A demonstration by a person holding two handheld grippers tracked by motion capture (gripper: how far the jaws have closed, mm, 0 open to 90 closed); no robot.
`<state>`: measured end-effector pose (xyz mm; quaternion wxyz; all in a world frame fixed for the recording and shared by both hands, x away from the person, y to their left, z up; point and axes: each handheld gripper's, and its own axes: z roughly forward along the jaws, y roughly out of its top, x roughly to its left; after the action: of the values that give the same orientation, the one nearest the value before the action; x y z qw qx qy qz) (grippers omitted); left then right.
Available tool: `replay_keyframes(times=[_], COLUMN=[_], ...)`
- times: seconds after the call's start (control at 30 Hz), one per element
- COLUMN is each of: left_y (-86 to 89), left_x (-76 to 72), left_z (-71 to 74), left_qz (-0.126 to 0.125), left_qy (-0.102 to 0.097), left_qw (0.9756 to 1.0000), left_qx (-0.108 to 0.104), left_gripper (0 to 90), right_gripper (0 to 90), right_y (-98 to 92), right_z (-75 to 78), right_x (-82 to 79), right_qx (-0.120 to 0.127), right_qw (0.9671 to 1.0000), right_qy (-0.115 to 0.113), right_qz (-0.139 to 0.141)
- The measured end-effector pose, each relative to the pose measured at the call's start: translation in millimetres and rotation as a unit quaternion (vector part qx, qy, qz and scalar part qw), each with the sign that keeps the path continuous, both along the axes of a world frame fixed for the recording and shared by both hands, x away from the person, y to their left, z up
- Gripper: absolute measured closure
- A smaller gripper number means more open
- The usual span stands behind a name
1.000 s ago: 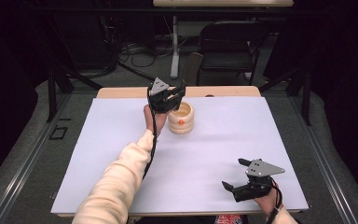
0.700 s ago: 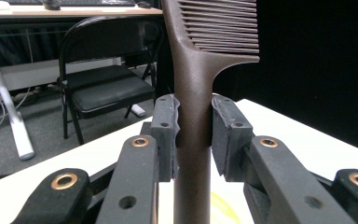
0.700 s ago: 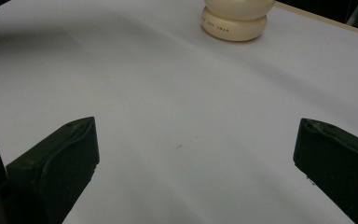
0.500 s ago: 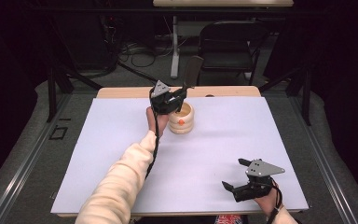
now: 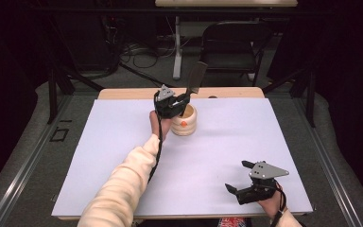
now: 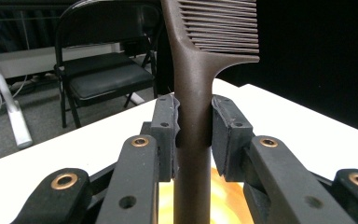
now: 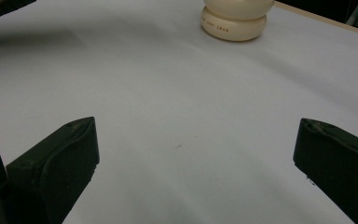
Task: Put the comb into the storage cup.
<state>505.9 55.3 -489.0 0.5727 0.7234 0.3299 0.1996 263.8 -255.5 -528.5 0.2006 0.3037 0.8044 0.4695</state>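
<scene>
Brown plastic comb (image 6: 193,93) stands upright, its handle pinched by the left gripper (image 5: 172,101) over the cream holder (image 5: 185,124) at the far middle, slightly lower than before: insertion looks underway. Right gripper (image 5: 246,182) waits wide open, empty, near right.

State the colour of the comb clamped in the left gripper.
Dark brown comb; clearest in the left gripper view.

Dark room, black folding chair (image 5: 234,42) behind table (image 5: 227,92), grey floor (image 5: 23,156), cables (image 5: 137,49)

High view above the table (image 5: 123,142), forward-down — gripper views close, sharing the cream holder (image 7: 235,18).
</scene>
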Motion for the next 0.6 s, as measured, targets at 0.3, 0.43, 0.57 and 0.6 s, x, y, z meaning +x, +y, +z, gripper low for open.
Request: replay_keyframes(times=[0.3, 0.43, 0.57, 0.6], left_y=[0.5, -0.1, 0.0, -0.2], left_x=[1.3, 1.6, 2.4, 2.2], left_z=[-6.3, -9.1, -10.9, -11.3], left_qz=[0.006, 0.006, 0.006, 0.007], left_qy=[0.012, 0.015, 0.02, 0.025], left_qw=[0.9999, 0.9997, 0.9996, 0.9994], left_qx=[0.008, 0.016, 0.02, 0.022], left_gripper=[72.5, 72.5, 72.6, 72.5], right_gripper=[0.0, 0.0, 0.0, 0.0], right_y=[0.1, -0.1, -0.1, -0.2], right_z=[0.0, 0.0, 0.2, 0.3], right_x=[-0.2, -0.1, -0.3, -0.3], right_qx=[0.002, 0.001, 0.001, 0.001], right_qw=[1.0, 1.0, 1.0, 1.0], right_qy=[0.0, 0.0, -0.002, -0.002], right_qz=[-0.001, -0.001, -0.001, -0.001])
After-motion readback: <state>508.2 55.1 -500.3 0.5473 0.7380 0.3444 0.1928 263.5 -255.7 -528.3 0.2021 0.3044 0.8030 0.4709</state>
